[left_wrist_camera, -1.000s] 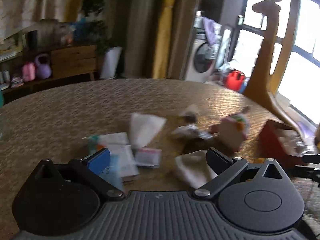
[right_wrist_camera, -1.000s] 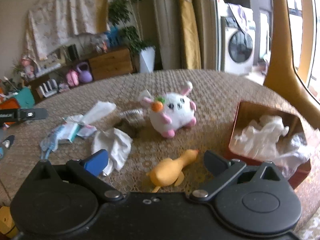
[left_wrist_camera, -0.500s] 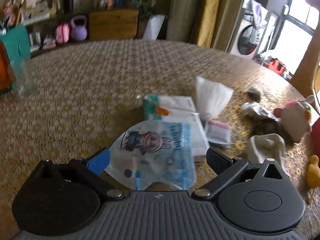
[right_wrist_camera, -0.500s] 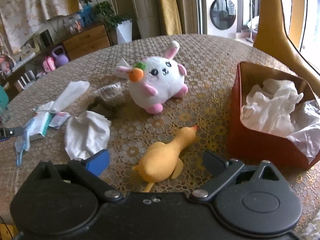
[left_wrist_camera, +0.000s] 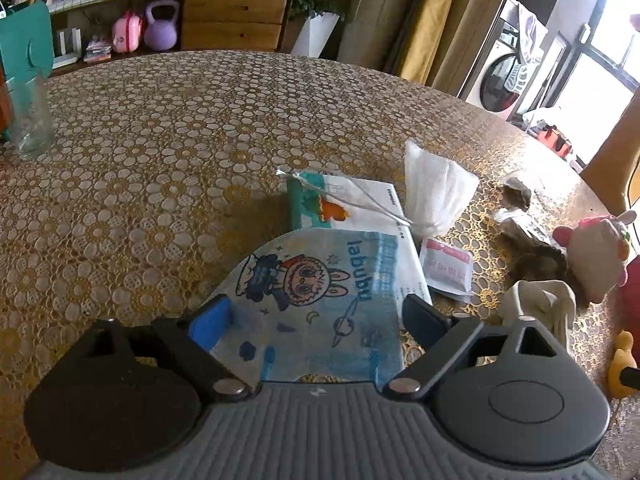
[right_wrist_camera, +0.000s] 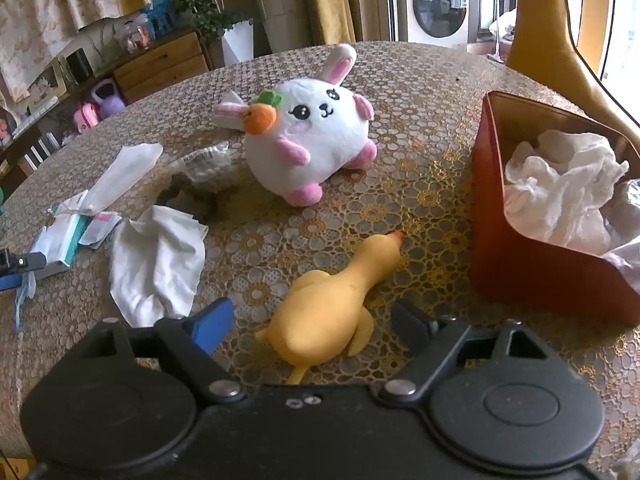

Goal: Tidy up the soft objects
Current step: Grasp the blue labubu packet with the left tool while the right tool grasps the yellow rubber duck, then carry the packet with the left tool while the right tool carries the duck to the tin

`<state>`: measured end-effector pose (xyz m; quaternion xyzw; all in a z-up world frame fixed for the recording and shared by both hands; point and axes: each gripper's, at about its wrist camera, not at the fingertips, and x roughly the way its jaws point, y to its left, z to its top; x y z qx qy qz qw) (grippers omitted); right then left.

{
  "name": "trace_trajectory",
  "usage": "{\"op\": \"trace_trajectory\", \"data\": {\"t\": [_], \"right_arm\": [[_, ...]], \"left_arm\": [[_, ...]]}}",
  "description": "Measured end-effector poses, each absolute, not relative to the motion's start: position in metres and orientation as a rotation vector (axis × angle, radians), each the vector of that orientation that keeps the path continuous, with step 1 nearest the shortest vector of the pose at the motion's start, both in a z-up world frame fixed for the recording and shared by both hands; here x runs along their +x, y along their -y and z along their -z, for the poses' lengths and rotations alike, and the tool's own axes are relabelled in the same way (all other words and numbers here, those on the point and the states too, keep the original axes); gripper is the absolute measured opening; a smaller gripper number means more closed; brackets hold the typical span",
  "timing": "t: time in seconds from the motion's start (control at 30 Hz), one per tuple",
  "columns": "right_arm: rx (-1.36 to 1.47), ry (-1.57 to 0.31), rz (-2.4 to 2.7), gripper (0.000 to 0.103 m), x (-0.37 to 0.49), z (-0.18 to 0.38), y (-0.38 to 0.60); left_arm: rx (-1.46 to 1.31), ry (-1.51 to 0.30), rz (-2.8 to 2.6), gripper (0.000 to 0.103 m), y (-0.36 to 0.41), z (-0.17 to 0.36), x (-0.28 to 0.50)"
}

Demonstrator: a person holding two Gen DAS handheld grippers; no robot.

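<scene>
Most of the tidying is left. Only white tissue (right_wrist_camera: 560, 184) fills the red box (right_wrist_camera: 532, 268) at three o'clock. Both tongs, apart and just closing, straddle targets: right gripper (right_wrist_camera: 308, 320) the yellow duck (right_wrist_camera: 332, 304), left gripper (left_wrist_camera: 316, 316) the blue packet (left_wrist_camera: 316, 296). The plush rabbit (right_wrist_camera: 316, 136) waits at twelve o'clock.

Round table under a gold floral lace cloth

The table (right_wrist_camera: 420, 80) carries a white plush rabbit with an orange carrot (right_wrist_camera: 316, 136), a yellow rubber duck (right_wrist_camera: 332, 312), a crumpled white cloth (right_wrist_camera: 160, 260), a red box of white paper (right_wrist_camera: 532, 268), a blue cartoon-printed packet (left_wrist_camera: 316, 300), a clear drinking glass (left_wrist_camera: 30, 120).
</scene>
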<state>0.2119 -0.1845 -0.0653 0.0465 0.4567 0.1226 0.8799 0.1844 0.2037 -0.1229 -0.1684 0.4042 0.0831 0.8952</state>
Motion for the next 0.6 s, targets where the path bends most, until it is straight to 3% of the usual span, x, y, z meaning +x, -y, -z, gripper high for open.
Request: {"op": "trace_trajectory", "data": {"t": [0.2, 0.33, 0.6], "right_arm": [[0.1, -0.969, -0.264, 0.072, 0.213, 0.069, 0.181], [0.1, -0.968, -0.265, 0.058, 0.211, 0.069, 0.182], [0.104, -0.928, -0.269, 0.032, 0.205, 0.063, 0.19]], "left_arm": [[-0.372, -0.832, -0.176, 0.058, -0.208, 0.118, 0.185], [-0.373, -0.826, -0.183, 0.034, -0.208, 0.113, 0.184], [-0.343, -0.797, -0.225, 0.024, -0.208, 0.103, 0.176]]}}
